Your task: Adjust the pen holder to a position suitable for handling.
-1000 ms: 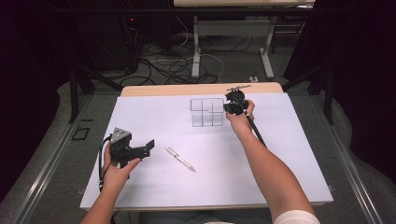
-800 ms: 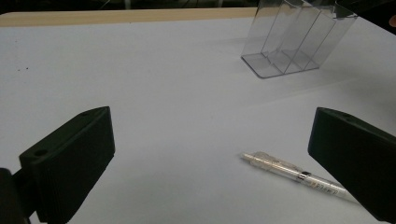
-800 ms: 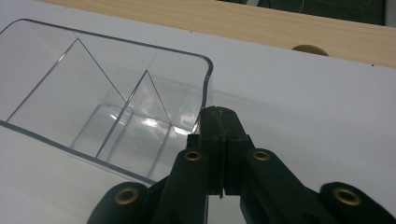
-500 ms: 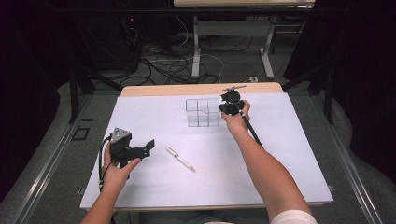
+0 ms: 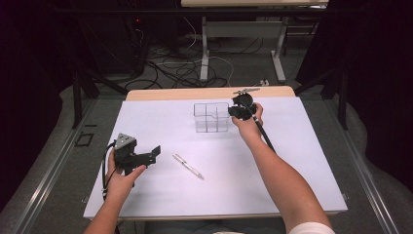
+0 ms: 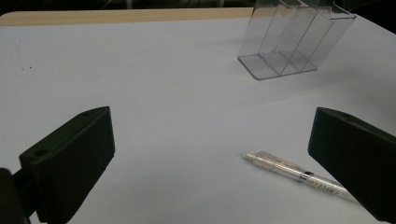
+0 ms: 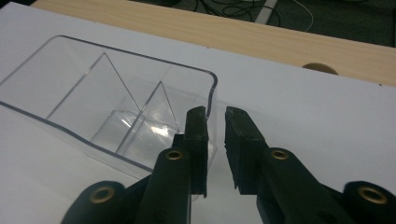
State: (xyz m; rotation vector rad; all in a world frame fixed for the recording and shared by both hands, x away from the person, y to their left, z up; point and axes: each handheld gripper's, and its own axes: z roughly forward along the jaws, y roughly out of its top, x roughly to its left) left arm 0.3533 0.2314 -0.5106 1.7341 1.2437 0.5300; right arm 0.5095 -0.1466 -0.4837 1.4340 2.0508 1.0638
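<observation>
A clear plastic organizer (image 5: 211,117) with several compartments stands at the back middle of the white sheet. My right gripper (image 5: 238,111) is at its right wall. In the right gripper view its jaws (image 7: 215,114) straddle that wall, one inside the organizer (image 7: 107,107) and one outside, shut on it. A clear pen (image 5: 188,165) lies flat near the middle of the sheet. My left gripper (image 5: 153,153) is held at the left, open, jaws pointing toward the pen. In the left gripper view (image 6: 212,121) the pen (image 6: 299,173) lies by the right jaw, with the organizer (image 6: 294,42) farther off.
A white sheet (image 5: 292,170) covers the table, with a strip of bare wood (image 5: 170,93) along the far edge. Beyond the table are cables and desk legs on the floor. A black cable trails from the right gripper along the forearm.
The right gripper has shifted a little to the left with the organizer in its jaws. The left gripper and the pen have stayed put.
</observation>
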